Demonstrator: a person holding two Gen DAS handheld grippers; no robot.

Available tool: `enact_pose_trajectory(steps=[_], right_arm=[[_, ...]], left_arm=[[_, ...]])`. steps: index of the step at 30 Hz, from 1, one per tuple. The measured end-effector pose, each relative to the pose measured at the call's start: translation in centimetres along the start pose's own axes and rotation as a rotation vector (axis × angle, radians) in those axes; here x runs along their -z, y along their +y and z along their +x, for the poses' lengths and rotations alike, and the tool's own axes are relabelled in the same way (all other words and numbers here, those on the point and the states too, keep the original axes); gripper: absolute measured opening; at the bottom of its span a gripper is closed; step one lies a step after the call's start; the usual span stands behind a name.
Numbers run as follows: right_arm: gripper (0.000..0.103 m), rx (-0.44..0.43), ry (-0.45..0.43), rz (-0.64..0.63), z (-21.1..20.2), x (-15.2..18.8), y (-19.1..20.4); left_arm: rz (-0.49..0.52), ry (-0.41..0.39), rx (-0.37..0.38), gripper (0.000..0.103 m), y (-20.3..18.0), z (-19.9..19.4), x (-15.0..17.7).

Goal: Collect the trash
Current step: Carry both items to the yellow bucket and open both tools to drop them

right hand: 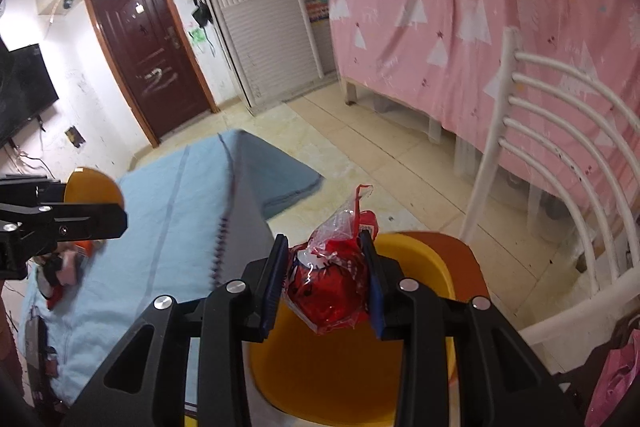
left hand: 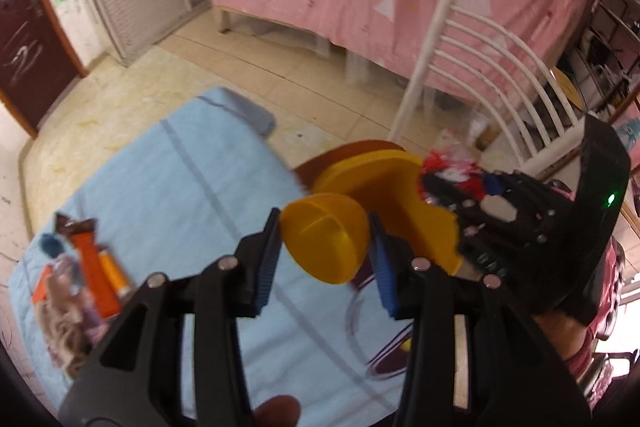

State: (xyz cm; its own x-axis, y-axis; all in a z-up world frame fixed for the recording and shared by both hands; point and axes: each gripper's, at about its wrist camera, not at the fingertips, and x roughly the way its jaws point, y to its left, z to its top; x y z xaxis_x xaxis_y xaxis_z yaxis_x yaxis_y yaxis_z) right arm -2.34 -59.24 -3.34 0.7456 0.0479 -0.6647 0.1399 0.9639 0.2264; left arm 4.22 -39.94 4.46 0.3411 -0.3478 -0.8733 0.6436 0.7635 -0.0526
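Observation:
My right gripper (right hand: 326, 279) is shut on a crumpled red and clear plastic wrapper (right hand: 332, 287). It hangs just above the open yellow bin (right hand: 424, 259), which stands on an orange chair seat (right hand: 472, 263). My left gripper (left hand: 324, 255) is shut on a round yellow lid (left hand: 324, 247), held above the blue cloth (left hand: 180, 195) beside the bin (left hand: 380, 167). More trash lies on the cloth at the left: orange wrappers (left hand: 94, 271), a brown wrapper (left hand: 74, 225) and some blurred bits.
A white slatted chair back (right hand: 560, 147) rises right of the bin. Behind it hangs a pink sheet with white trees (right hand: 460, 27). A grey spiral-bound pad (right hand: 248, 211) lies on the blue cloth. A dark door (right hand: 148, 55) is at the far left, with tiled floor (right hand: 380, 155) between.

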Motion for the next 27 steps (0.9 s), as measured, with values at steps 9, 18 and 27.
enact_pose_trajectory(steps=[9, 18, 27], right_arm=[[0.046, -0.018, 0.049, 0.043, 1.1, 1.0, -2.1], [0.070, -0.009, 0.010, 0.071, -0.1, 0.7, -2.9], [0.071, -0.041, -0.023, 0.025, -0.6, -0.2, 0.1]], left_arm=[[0.036, 0.048, 0.017, 0.051, -3.5, 3.1, -1.6], [0.055, 0.019, 0.017, 0.054, -4.1, 1.8, -1.7], [0.010, -0.066, -0.053, 0.063, 0.5, -3.1, -1.2]])
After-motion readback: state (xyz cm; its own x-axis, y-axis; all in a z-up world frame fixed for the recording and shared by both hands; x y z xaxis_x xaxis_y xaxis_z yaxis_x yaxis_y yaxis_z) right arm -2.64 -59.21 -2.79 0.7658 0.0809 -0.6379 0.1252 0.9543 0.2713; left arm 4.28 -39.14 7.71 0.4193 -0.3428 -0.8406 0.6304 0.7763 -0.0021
